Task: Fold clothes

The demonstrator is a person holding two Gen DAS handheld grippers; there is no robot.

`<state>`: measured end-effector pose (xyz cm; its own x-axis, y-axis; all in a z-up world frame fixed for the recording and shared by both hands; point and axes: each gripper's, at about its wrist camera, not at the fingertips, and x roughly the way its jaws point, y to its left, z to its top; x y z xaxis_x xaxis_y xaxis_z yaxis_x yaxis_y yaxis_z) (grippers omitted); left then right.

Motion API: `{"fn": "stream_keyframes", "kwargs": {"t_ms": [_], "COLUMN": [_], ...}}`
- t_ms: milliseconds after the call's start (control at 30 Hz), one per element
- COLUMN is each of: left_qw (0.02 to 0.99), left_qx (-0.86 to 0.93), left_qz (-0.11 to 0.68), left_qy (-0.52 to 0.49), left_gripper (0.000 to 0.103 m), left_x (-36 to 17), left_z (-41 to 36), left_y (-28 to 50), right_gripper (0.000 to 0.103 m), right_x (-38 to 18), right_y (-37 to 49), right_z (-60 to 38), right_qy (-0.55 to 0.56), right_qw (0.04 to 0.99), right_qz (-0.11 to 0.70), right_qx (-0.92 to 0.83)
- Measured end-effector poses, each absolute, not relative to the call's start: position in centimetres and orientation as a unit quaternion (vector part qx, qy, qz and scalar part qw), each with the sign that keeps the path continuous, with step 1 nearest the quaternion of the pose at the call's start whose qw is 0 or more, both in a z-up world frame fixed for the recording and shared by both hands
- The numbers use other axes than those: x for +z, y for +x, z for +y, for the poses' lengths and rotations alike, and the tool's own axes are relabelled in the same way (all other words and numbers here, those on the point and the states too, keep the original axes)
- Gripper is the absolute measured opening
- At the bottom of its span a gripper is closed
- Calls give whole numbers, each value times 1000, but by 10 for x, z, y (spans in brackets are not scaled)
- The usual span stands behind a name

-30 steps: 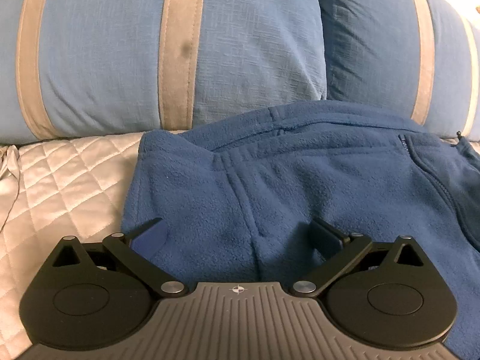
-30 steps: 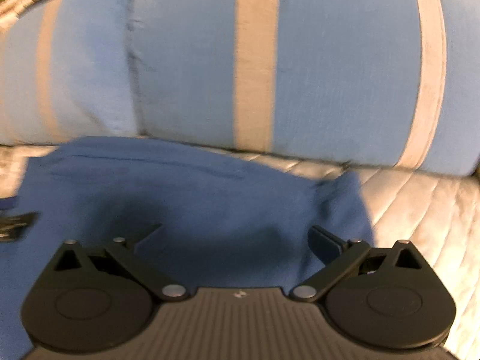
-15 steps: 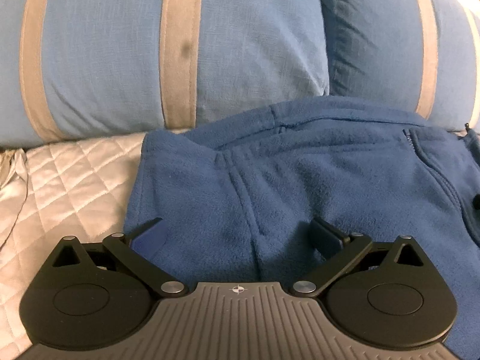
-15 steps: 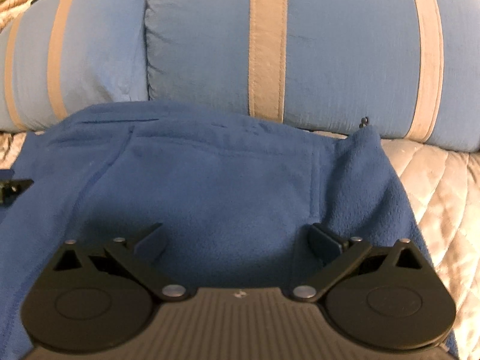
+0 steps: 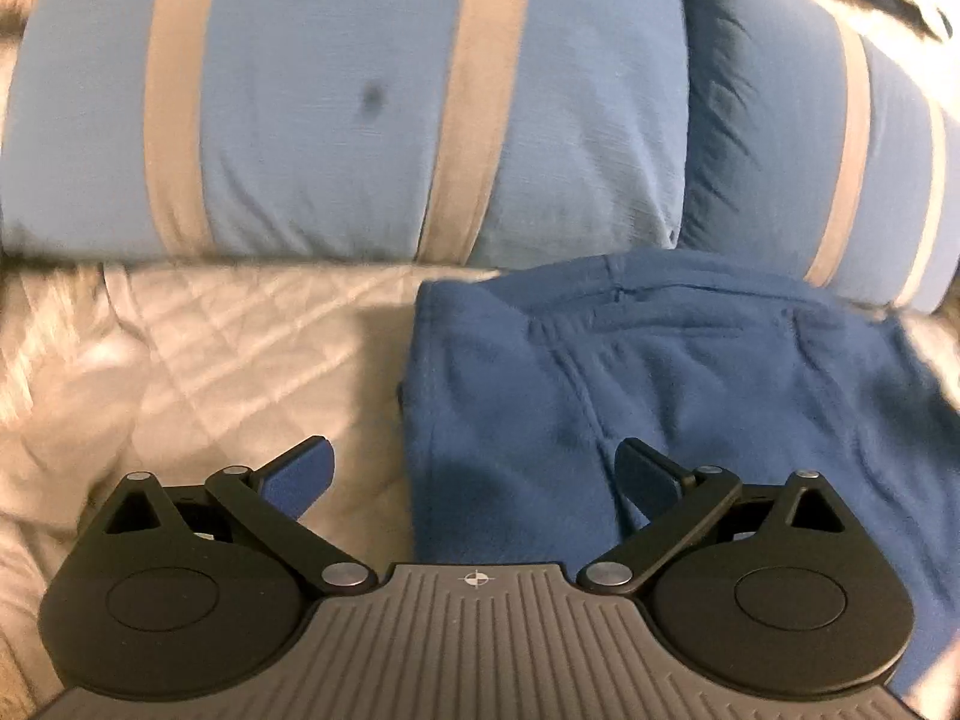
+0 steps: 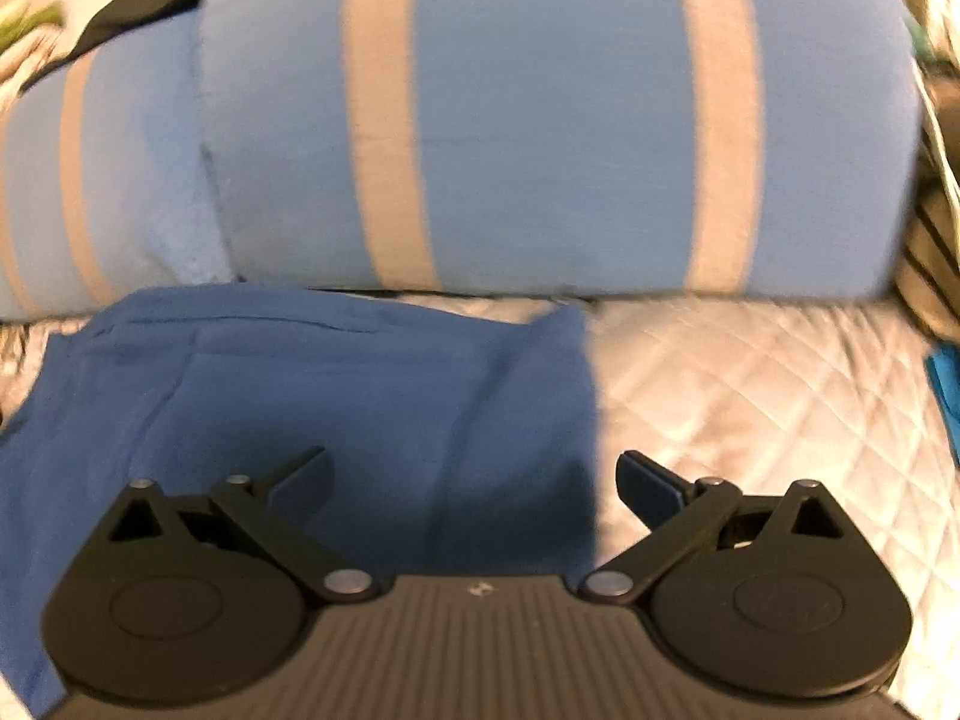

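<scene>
Fleece garment [image 5: 660,408]: soft, limp, light; grip at side edges | left claw [image 5: 474,468]: wide, empty, straddling left edge | right claw [image 6: 474,474]: wide, empty, straddling right edge

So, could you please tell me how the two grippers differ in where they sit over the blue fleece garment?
The left gripper straddles the fleece garment's left edge: its left finger is over the quilted cover, its right finger over fleece. The right gripper straddles the garment's right edge, mirrored: its right finger is over the cover, its left finger over fleece. Both are open and hold nothing.
</scene>
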<state>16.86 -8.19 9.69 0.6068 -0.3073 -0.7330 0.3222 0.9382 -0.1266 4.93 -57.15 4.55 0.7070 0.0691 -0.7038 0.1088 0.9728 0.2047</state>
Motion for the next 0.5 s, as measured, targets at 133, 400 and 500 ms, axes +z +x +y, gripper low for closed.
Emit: {"fn": "stream_keyframes", "kwargs": {"t_ms": [133, 400, 500], "left_qw": [875, 797, 793], "left_qx": [-204, -245, -265], "left_qz": [430, 509, 498], "left_qy": [-91, -216, -231], "left_gripper": [102, 102, 102], "left_x": [91, 36, 31], "left_z": [-46, -24, -24], "left_y": [178, 195, 197], "right_gripper": [103, 103, 103], "right_x": [36, -9, -21], "right_y": [47, 46, 48], "right_z": [-614, -646, -642], "right_qy": [190, 333, 349], "right_qw": [886, 809, 797], "right_qz": [422, 475, 478], "right_qx": [19, 91, 118]}}
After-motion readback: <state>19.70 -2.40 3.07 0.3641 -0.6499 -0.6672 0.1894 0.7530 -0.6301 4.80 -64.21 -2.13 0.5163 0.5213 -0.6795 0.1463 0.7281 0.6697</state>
